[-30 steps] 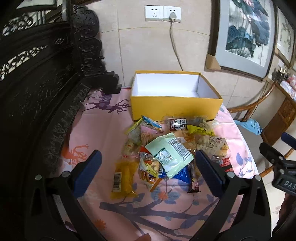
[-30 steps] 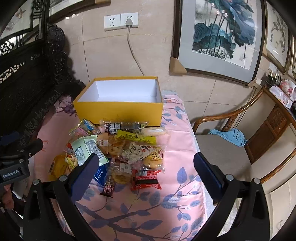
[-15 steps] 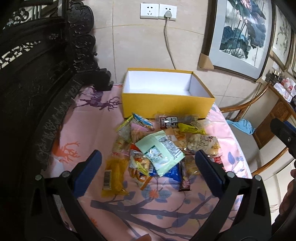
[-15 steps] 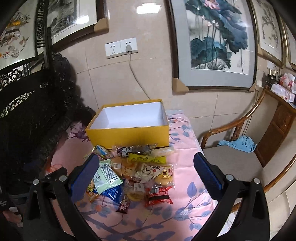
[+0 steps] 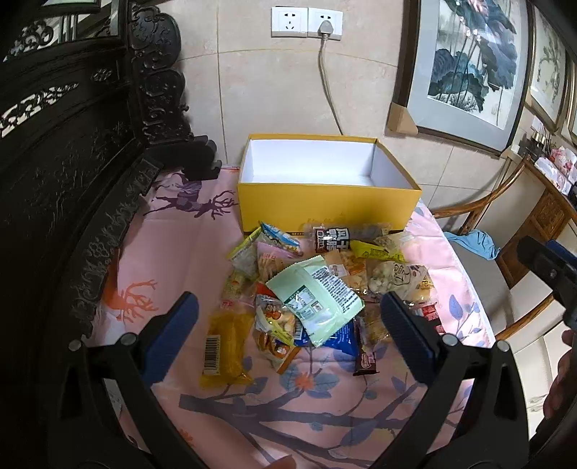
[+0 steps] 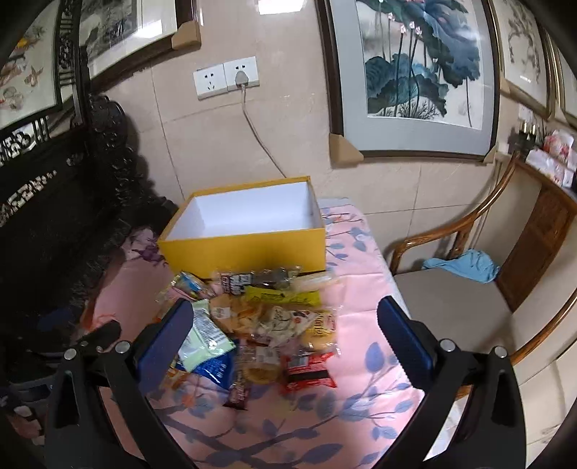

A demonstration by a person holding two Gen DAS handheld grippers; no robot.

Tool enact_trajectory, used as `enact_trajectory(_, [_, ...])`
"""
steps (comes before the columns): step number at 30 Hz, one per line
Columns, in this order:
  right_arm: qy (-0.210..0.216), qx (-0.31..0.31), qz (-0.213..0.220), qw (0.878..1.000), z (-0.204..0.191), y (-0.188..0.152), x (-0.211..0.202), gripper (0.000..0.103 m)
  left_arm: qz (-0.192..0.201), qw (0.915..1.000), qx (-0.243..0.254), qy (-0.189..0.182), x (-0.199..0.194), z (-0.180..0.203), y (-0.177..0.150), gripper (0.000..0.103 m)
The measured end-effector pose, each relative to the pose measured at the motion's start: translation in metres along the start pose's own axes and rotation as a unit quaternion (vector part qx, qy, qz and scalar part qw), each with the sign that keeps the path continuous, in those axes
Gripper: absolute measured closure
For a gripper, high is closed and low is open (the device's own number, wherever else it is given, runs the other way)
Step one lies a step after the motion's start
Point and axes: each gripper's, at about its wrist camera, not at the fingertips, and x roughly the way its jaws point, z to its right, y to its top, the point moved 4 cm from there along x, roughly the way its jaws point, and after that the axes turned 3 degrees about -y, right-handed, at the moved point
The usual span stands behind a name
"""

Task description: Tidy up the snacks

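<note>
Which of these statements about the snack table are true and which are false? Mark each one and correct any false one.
1. The yellow box already holds several snacks. False: only its white inside shows, with no snack in it.
2. The snack pile lies on the tablecloth in front of the box. True.
3. The left gripper is shut on the pale green packet. False: it is open and holds nothing.
4. The right gripper is open. True.
5. A blue cloth lies on the chair seat. True.
6. Both wall sockets are unused. False: a plug sits in one.
</note>
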Motion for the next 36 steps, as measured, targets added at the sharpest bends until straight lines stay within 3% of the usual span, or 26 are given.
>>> enact_trajectory(5, [0.015, 0.01, 0.003, 1.0, -0.001, 0.0, 0.0, 0.001, -0.002, 1.0, -0.006, 0.001, 0.001, -0.003, 0.0, 0.002])
enact_trajectory(14, [0.0, 0.019, -0.004, 1.0, 0.004, -0.002, 0.003, 0.001, -0.005, 0.9998, -0.015, -0.008, 0.003, -0.006, 0.001, 0.002])
enact_trajectory(20, [-0.009, 0.007, 0.021, 1.0, 0.004, 0.003, -0.003, 0.001, -0.007, 0.9998, -0.019, -0.001, 0.006, -0.009, -0.002, 0.002])
enact_trajectory(23, [-0.015, -0.003, 0.027, 1.0, 0.002, 0.005, -0.003, 0.001, -0.004, 0.9994, -0.029, -0.019, 0.005, -0.01, -0.002, 0.002])
enact_trajectory(26, [-0.008, 0.011, 0.009, 1.0, 0.006, 0.004, 0.003, 0.001, -0.003, 0.9989, -0.036, -0.031, 0.004, -0.01, -0.001, 0.002])
enact_trajectory(30, [0.008, 0.052, -0.011, 0.999, 0.015, 0.002, 0.01, 0.001, -0.008, 0.9995, -0.03, -0.008, 0.008, -0.01, -0.001, 0.002])
enact_trajectory(36, [-0.004, 0.045, -0.014, 0.999, 0.017, 0.0, 0.013, 0.001, -0.011, 0.9992, -0.031, -0.021, 0.011, -0.011, -0.002, 0.002])
